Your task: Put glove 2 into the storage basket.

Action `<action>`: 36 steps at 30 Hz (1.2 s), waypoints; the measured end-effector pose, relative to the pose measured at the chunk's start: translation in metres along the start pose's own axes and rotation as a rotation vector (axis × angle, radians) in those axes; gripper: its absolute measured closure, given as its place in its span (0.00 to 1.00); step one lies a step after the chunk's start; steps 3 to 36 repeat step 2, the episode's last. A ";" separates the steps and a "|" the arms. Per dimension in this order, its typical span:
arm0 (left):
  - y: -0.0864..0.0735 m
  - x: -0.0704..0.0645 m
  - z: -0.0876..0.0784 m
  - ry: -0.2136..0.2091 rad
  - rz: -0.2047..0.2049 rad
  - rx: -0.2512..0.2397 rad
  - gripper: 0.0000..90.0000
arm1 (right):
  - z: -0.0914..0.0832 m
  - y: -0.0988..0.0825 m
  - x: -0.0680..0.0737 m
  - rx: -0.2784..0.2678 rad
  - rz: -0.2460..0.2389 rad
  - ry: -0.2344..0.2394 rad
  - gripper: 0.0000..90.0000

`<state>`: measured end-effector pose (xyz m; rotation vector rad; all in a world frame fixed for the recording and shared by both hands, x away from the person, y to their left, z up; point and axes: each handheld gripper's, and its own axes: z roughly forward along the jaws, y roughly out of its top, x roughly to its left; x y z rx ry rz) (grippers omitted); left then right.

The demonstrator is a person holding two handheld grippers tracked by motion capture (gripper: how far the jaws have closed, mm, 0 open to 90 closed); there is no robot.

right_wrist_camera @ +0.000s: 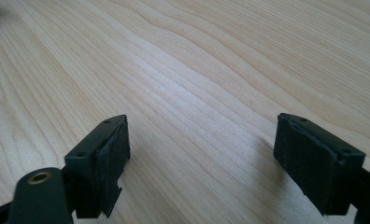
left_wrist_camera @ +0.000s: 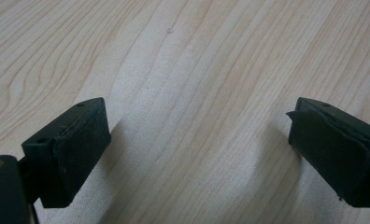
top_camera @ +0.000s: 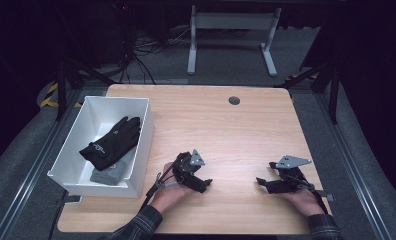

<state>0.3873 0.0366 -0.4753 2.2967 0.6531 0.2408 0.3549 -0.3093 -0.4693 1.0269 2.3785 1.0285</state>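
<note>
High view: the white rectangular plastic bin [top_camera: 138, 145] sits at the left of the light wooden table [top_camera: 236, 130], holding a black fabric glove [top_camera: 111, 141] on a grey folded cloth [top_camera: 108, 173]. The left gripper [top_camera: 204, 184] rests just right of the bin, the right gripper [top_camera: 262, 183] well apart from it.

Left gripper view: jaws spread, grasping nothing, over bare wood.

Right gripper view: jaws likewise released.

A lab: wooden table [top_camera: 221, 130] fenced by dark rig frames, loose cables [top_camera: 141, 47].
</note>
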 end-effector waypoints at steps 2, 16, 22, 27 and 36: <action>0.000 0.000 0.000 0.000 0.002 -0.003 0.06 | 0.000 0.000 0.000 0.000 0.000 0.001 0.21; 0.000 0.000 0.000 0.000 0.002 -0.003 0.06 | 0.000 0.000 0.000 0.000 0.000 0.001 0.21; 0.000 0.000 0.000 0.000 0.002 -0.003 0.06 | 0.000 0.000 0.000 0.000 0.000 0.001 0.21; 0.000 0.000 0.000 0.000 0.002 -0.003 0.06 | 0.000 0.000 0.000 0.000 0.000 0.001 0.21; 0.000 0.000 0.000 0.000 0.002 -0.003 0.06 | 0.000 0.000 0.000 0.000 0.000 0.001 0.21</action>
